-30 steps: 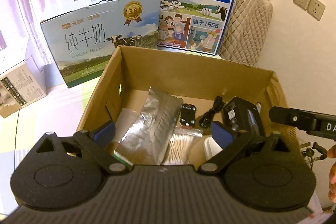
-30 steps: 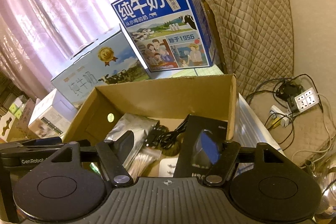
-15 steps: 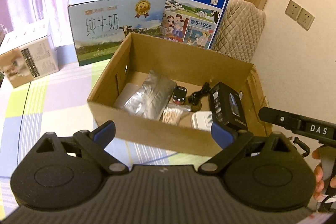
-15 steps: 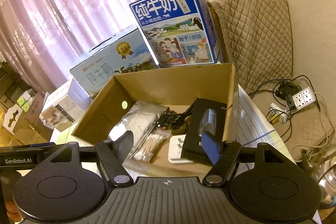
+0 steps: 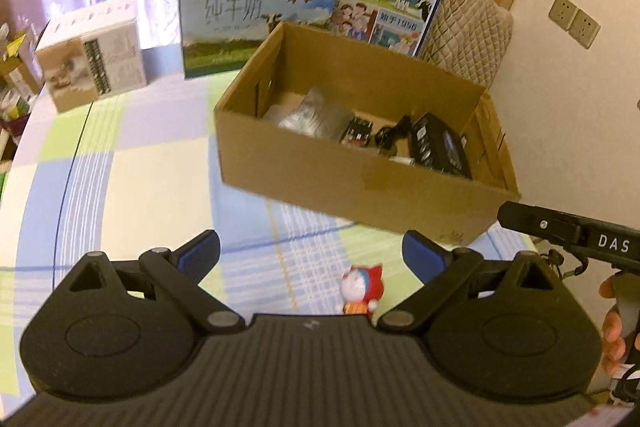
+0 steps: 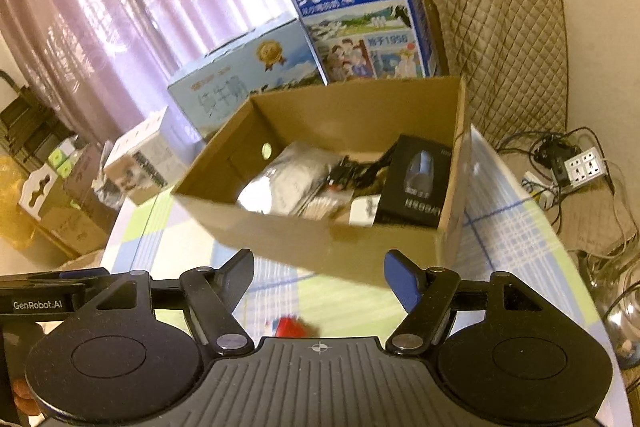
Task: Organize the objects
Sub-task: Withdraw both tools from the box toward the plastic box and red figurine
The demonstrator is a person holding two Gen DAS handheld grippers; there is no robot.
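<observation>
Cardboard box (image 5: 352, 183) sits open on the checked tablecloth (image 5: 132, 163), holding — left to right — a silver foil pouch (image 5: 316, 117), a tangled black cable (image 5: 390, 135) and a black carton (image 5: 442, 147). Just before the box stands a small red-and-white figurine (image 5: 360, 287). Both the left gripper (image 5: 311, 254) and right gripper (image 6: 319, 275) hang spread wide before the box, empty.

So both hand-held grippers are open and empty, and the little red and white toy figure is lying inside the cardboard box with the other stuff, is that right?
Not quite. The toy figure is not in the cardboard box; it lies on the checked tablecloth in front of the box, as the left wrist view shows. The rest holds: the left hand-held gripper and the right hand-held gripper are open and empty.
</observation>
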